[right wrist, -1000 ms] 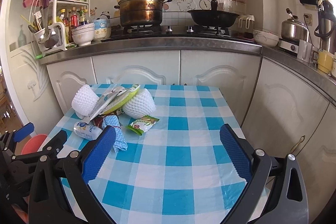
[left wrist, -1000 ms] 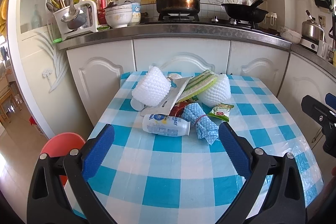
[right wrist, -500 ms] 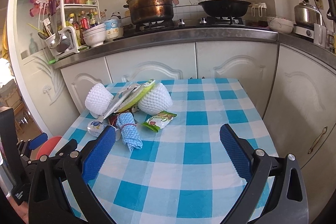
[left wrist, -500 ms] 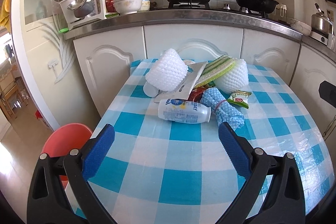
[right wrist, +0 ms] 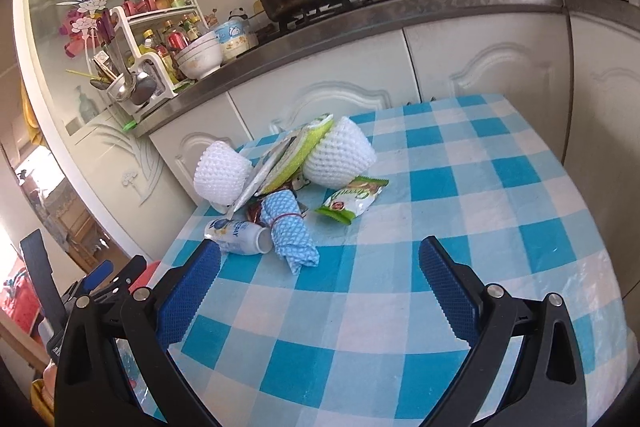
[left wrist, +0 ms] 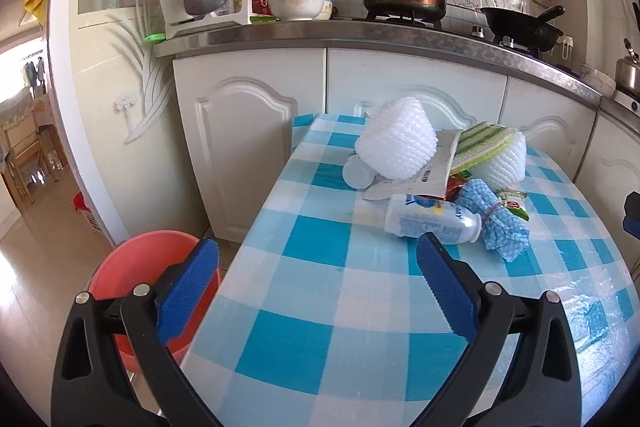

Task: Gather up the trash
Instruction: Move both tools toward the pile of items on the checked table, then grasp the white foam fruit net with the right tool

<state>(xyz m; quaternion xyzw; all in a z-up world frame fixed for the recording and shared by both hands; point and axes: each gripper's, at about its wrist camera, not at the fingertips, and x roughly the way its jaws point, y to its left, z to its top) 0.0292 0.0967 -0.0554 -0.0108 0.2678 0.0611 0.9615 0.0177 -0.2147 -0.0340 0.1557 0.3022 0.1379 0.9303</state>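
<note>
The fingers (left wrist: pixel 188 291) of the left gripper (left wrist: pixel 316 287) are spread wide and hold nothing; the right gripper (right wrist: pixel 318 289) is spread and empty too. Just beyond the left gripper's right finger lies the small white bottle (left wrist: pixel 432 221) on the desk (left wrist: pixel 320 327), on its side. It is probably light and smooth (it may roll), so take it across the middle of the body. The foam nets (left wrist: pixel 396 143) behind look soft.

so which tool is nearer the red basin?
Left. The left tool hangs open beside the table edge, right over the red basin; the right tool is open over the tablecloth, farther off.
</note>
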